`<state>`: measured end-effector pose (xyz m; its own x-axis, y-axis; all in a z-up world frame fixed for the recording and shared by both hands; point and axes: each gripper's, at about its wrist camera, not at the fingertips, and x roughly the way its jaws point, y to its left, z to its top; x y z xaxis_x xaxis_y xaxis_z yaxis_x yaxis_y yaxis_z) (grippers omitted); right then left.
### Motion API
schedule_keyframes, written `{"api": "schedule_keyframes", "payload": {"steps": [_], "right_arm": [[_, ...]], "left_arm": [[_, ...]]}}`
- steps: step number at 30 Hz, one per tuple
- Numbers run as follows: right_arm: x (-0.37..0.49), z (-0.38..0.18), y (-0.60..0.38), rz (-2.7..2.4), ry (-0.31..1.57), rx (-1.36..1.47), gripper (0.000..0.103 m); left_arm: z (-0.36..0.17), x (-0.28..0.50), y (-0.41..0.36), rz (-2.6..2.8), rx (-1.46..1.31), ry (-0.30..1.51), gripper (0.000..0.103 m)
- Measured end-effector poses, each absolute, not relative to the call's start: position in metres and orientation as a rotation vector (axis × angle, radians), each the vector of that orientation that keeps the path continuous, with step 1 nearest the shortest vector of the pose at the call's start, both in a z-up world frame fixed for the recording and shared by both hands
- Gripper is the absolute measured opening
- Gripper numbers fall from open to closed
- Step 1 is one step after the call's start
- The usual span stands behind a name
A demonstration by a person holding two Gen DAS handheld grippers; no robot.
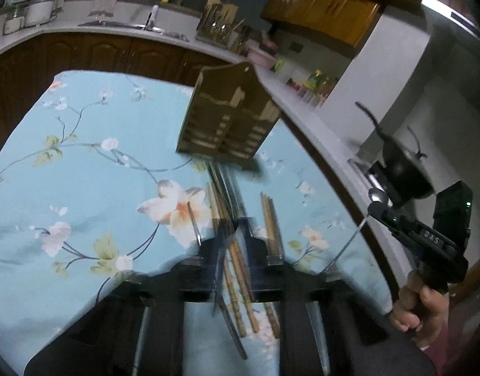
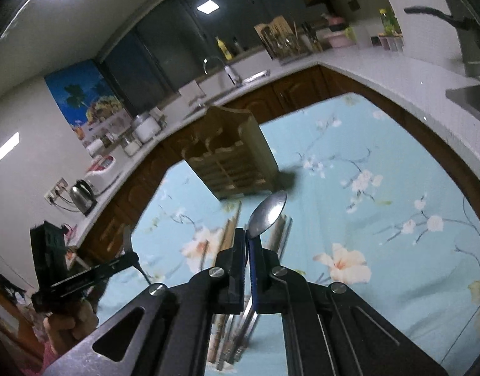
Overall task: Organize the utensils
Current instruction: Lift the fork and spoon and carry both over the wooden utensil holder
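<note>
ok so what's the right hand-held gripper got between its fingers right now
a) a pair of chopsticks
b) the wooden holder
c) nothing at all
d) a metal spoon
d: in the right wrist view the right hand-held gripper is shut on a metal spoon, whose bowl sticks up past the fingertips; the chopsticks lie on the cloth below and the wooden holder stands apart behind.

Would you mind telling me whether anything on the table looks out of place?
Yes: chopsticks lie loose, crisscrossed in front of the wooden holder, whose slots look empty. Left gripper holds a fork, right gripper a spoon.
</note>
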<state>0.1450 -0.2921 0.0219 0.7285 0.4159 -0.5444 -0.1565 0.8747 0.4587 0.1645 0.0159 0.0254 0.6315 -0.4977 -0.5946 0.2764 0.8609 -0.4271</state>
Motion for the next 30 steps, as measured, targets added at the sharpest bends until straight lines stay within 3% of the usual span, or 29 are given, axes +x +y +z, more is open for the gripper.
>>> {"api": "schedule_keyframes", "payload": {"steps": [13, 23, 30], "right_arm": [[0.182, 0.06, -0.283, 0.325, 0.571, 0.354, 0.002], [0.252, 0.104, -0.271, 0.262, 0.418, 0.275, 0.002], [0.306, 0.108, -0.252, 0.193, 0.364, 0.188, 0.002]], "left_arm": [[0.067, 0.193, 0.019, -0.451, -0.305, 0.656, 0.002], [0.13, 0.273, 0.014, -0.415, -0.275, 0.491, 0.002], [0.135, 0.343, 0.001, -0.369, -0.247, 0.446, 0.002]]}}
